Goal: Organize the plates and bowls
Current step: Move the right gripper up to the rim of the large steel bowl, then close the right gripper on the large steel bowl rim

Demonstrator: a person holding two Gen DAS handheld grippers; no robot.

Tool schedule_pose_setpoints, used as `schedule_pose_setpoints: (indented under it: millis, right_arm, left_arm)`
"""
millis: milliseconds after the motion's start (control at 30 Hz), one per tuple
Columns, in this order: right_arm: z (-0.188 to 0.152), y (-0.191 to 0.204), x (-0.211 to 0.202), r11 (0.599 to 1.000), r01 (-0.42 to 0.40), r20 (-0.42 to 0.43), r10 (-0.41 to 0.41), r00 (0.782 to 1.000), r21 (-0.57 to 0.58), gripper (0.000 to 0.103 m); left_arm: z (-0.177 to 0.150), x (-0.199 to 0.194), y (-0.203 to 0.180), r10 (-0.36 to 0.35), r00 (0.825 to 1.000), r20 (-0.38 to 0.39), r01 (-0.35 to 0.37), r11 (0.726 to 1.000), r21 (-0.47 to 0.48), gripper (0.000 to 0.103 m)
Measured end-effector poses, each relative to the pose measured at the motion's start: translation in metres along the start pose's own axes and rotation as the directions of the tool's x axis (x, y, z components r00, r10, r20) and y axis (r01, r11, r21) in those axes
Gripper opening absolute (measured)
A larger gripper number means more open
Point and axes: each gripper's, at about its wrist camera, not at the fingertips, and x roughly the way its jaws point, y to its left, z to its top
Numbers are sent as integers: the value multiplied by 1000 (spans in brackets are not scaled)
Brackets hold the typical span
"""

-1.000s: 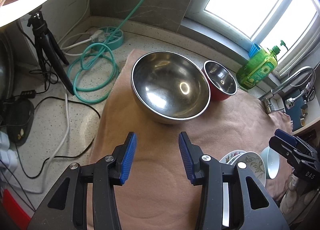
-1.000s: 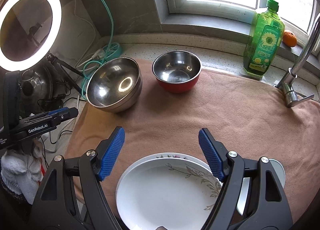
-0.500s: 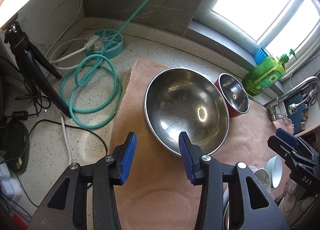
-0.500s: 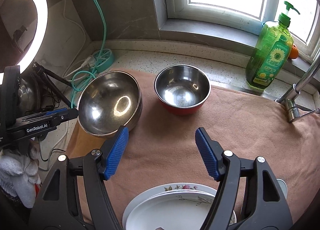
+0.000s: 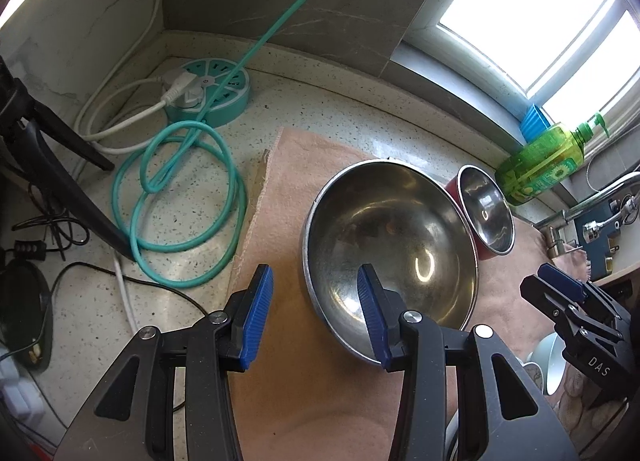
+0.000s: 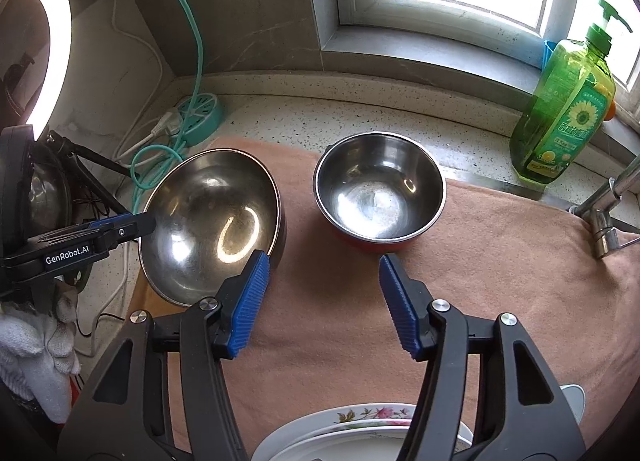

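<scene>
A large steel bowl (image 5: pixel 390 245) sits on the pink towel (image 5: pixel 304 393), tilted; it also shows in the right wrist view (image 6: pixel 212 221). My left gripper (image 5: pixel 316 317) is open, its right finger inside the bowl's near rim and its left finger outside. A smaller red-sided steel bowl (image 6: pixel 380 191) stands to the right of it (image 5: pixel 486 215). My right gripper (image 6: pixel 320 305) is open and empty above the towel, in front of both bowls. Floral plates (image 6: pixel 360 433) lie stacked under it. A pale bowl (image 5: pixel 554 365) lies at the right edge.
A green soap bottle (image 6: pixel 564 113) stands by the window. A faucet (image 6: pixel 608 201) is at the right. A teal power strip (image 5: pixel 208 93) with coiled teal cable (image 5: pixel 180 205) and a black tripod leg (image 5: pixel 60 177) lie left of the towel.
Both grippers moved forward. My left gripper now straddles the large bowl's near rim, and the bowl looks more tilted. The plates slid lower in the right wrist view.
</scene>
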Motion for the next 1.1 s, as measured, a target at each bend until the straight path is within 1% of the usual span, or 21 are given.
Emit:
schedule_pose_setpoints:
  millis: [33,100,267,433,533,567,600,667,767,867,900,967,1000,1033,1100]
  right_arm:
    - [1,0,3,1000,-6,-5,6,1000,6,58]
    - [3,0,8,1000,-17,-17,17,1000,10,53]
    - [6,3,17,999,-34,-33,34,999,12,52]
    - [10,-1,27,995,-83,-53,86,995,55,52]
    - [13,-3,33,990,-113,-67,119,991,82,52]
    - [13,-2,35,989,-120,-71,126,989,88,50]
    - [14,-1,37,988,-125,-77,132,988,89,45]
    - [14,1,40,988,-129,-90,136,987,84,40]
    - [12,3,43,987,-134,-102,142,985,83,39]
    - [11,4,50,985,-144,-123,154,980,92,31]
    - [11,3,52,984,-151,-131,163,978,100,31]
    - [11,2,56,980,-165,-143,181,973,115,30]
    - [12,2,58,978,-171,-147,188,971,119,28]
    - [12,2,59,977,-176,-151,193,969,119,26]
    - [12,4,60,975,-188,-159,205,966,119,19]
  left_arm:
    - [1,1,1,-2,1000,-1,2,1000,-3,42]
    - [3,4,3,-2,1000,-5,2,1000,-6,42]
    - [8,11,5,-5,1000,-19,5,1000,-13,42]
    - [10,15,6,-2,1000,-27,2,1000,-5,42]
    - [12,17,8,-13,999,-30,12,1000,-15,42]
    - [12,18,9,-17,999,-31,17,1000,-21,42]
    - [12,19,10,-20,999,-31,20,999,-25,42]
    - [13,21,10,-21,999,-34,20,999,-24,42]
    - [12,26,10,-30,998,-47,29,999,-25,42]
    - [11,29,10,-33,998,-54,32,999,-22,42]
    - [11,30,9,-35,998,-56,34,999,-21,42]
    - [11,32,10,-42,997,-60,41,999,-19,39]
    - [11,32,10,-45,997,-60,44,999,-20,39]
    - [10,33,10,-48,997,-63,47,999,-20,37]
    - [10,35,9,-53,996,-71,52,998,-18,28]
